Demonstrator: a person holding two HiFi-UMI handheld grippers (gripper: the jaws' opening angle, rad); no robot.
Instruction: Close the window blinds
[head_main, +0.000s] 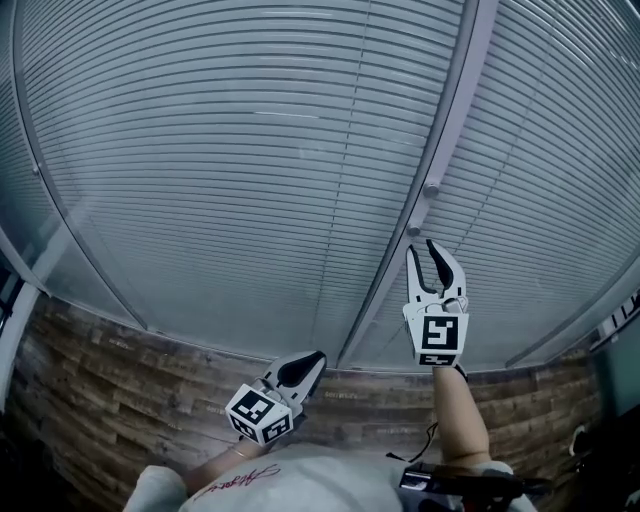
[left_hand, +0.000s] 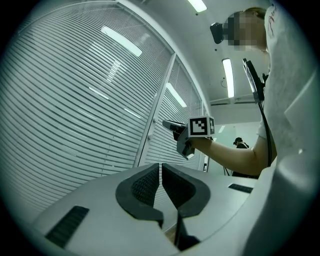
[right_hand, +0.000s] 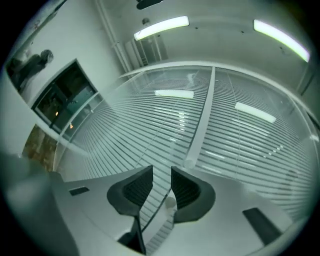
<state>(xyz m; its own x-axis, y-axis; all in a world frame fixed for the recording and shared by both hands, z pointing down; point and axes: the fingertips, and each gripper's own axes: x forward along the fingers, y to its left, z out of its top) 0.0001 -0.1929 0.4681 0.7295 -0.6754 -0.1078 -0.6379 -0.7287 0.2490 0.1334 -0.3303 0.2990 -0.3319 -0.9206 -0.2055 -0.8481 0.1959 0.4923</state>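
The right forearm reaches up, holding the right gripper upright, its jaws spread and gripping nothing. The left gripper sits lower, jaws pressed together. Just beyond both tips hang the blinds, with pale horizontal slats.

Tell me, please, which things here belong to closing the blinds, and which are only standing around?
For the job:
- blinds
- lower knob and upper knob on the post
- right tongs, open, just under the lower knob

Only around:
- left tongs, shut, empty, held low
- plank wall
- ceiling lights
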